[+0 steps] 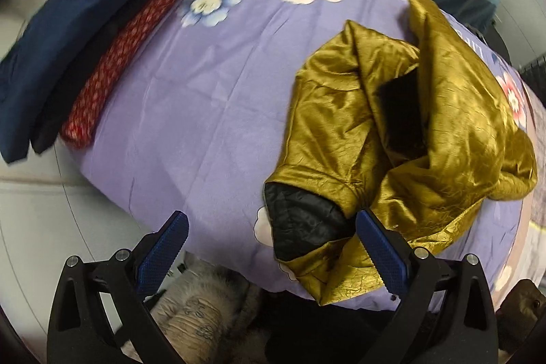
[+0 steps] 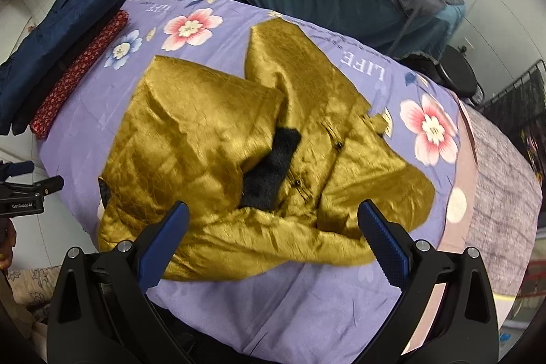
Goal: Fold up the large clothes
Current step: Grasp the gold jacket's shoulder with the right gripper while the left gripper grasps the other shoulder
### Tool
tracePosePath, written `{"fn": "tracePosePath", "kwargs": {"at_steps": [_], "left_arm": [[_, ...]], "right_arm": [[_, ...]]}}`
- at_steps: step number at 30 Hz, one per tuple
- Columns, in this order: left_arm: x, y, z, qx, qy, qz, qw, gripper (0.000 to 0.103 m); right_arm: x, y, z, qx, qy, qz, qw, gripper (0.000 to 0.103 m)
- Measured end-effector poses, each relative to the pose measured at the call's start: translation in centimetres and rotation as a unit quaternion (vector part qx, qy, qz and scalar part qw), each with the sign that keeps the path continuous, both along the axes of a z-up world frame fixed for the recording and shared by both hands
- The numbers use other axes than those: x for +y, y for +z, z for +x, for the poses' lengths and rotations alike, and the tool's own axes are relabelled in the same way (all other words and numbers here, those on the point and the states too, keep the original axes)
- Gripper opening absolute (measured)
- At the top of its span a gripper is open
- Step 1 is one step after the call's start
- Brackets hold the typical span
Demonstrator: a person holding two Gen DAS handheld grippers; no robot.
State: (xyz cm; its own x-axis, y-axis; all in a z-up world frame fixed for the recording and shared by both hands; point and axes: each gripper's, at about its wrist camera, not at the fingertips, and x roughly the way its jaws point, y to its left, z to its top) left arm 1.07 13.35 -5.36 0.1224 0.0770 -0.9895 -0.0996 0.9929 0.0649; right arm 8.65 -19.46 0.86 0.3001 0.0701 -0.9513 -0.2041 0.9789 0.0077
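Left gripper (image 1: 271, 243): jaws standing wide apart, gripping nothing; its right finger (image 1: 382, 251) is hanging just beside the jacket's near edge, whether touching cannot be told. Right gripper (image 2: 273, 241): jaws likewise spread wide, empty, hovering above the jacket's near hem.

The gold jacket (image 2: 239, 152) is lying crumpled on the purple floral sheet (image 2: 307, 306), toward the near edge of the bed. Its shiny fabric is creasing heavily, with sleeves folding over the body. Black lining (image 1: 303, 224) is showing at the near corner in the left view, and a dark furry patch (image 2: 273, 173) is showing at the middle.

A folded navy garment (image 2: 65, 23) and a red patterned roll (image 2: 82, 70) are lying side by side along the sheet's far left edge, well apart from the jacket.
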Motion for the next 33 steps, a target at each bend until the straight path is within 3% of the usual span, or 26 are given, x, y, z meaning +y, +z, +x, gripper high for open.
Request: {"fn": "tracePosePath", "kwargs": {"at_steps": [4, 9, 13, 21, 25, 28, 30, 31, 33], "left_arm": [[1.7, -2.0, -1.2, 0.028, 0.049, -0.055, 0.9969, 0.097], [2.2, -4.7, -3.5, 0.065, 0.093, -0.151, 0.9820, 0.097], [2.3, -6.0, -5.3, 0.075, 0.122, -0.198, 0.9698, 0.097], [1.8, -10.0, -7.6, 0.108, 0.158, -0.266, 0.9449, 0.096], [1.2, -12.1, -8.3, 0.117, 0.177, -0.301, 0.9298, 0.096], [0.7, -12.9, -8.5, 0.126, 0.177, -0.310, 0.9256, 0.096], [0.7, -12.9, -8.6, 0.125, 0.177, -0.308, 0.9263, 0.096], [0.7, -12.8, -8.6, 0.124, 0.176, -0.306, 0.9274, 0.096], [0.9, -12.5, -8.4, 0.119, 0.175, -0.302, 0.9296, 0.096]], "right_arm": [[2.7, 0.2, 2.8, -0.001, 0.053, 0.007, 0.999, 0.097], [7.5, 0.2, 7.9, 0.009, 0.135, 0.016, 0.991, 0.097], [12.8, -1.6, 13.0, 0.024, 0.193, 0.004, 0.981, 0.097], [22.7, -12.2, 19.8, 0.127, 0.293, -0.083, 0.944, 0.097], [24.3, -18.9, 19.7, 0.198, 0.308, -0.119, 0.923, 0.097], [24.2, -21.9, 17.9, 0.211, 0.335, -0.141, 0.907, 0.096], [23.8, -22.4, 16.4, 0.178, 0.360, -0.154, 0.902, 0.069], [23.5, -22.0, 15.7, 0.160, 0.370, -0.149, 0.903, 0.063], [22.6, -20.9, 15.5, 0.136, 0.365, -0.144, 0.909, 0.024]]}}
